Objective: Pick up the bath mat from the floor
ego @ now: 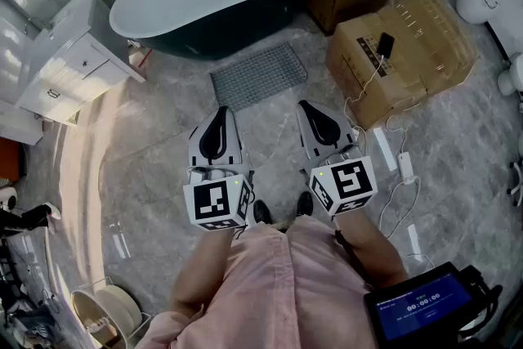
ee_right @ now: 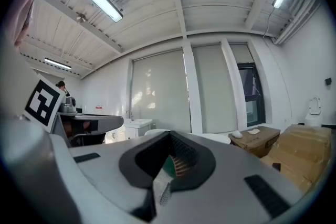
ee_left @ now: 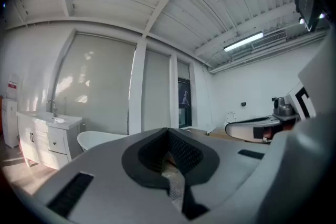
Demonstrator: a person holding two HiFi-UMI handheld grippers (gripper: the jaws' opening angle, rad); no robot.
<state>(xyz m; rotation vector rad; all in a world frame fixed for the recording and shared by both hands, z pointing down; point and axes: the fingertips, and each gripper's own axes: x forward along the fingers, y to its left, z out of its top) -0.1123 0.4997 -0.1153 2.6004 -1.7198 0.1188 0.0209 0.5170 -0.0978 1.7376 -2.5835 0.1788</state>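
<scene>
1. Progress looks nil so far: the mat (ego: 259,76) lies flat and spread out on the floor (ego: 163,167), and no edge looks lifted.
2. The mat sits ahead of both hand-held grippers, past their tips and roughly between the lines they point along. The tub (ego: 208,0) is just beyond it, and the boxes (ego: 400,53) stand off to the right of the right one.
3. The left hand-held gripper (ego: 219,120) has its jaws together. Its own view shows the pads meeting with nothing between them.
4. The right hand-held gripper (ego: 313,114) is the same: jaws together and empty.
5. Both point level and are held side by side, well above the floor and well apart from the mat. Neither gripper view shows the mat at all, only walls, ceiling, the tub rim and, on the right, the boxes.
6. The person's shoes (ego: 263,212) show behind and below the hand-held grippers, and nothing suggests a bend towards the floor yet.
7. By my reading, the whole task is still left:
   - bring at least one hand-held gripper down and forward to an edge of the mat
   - part its jaws
   - clamp them on that edge
   - raise the mat clear of the floor
8. The near edge, the one closest to the tips, seems the natural place to take hold.
</scene>
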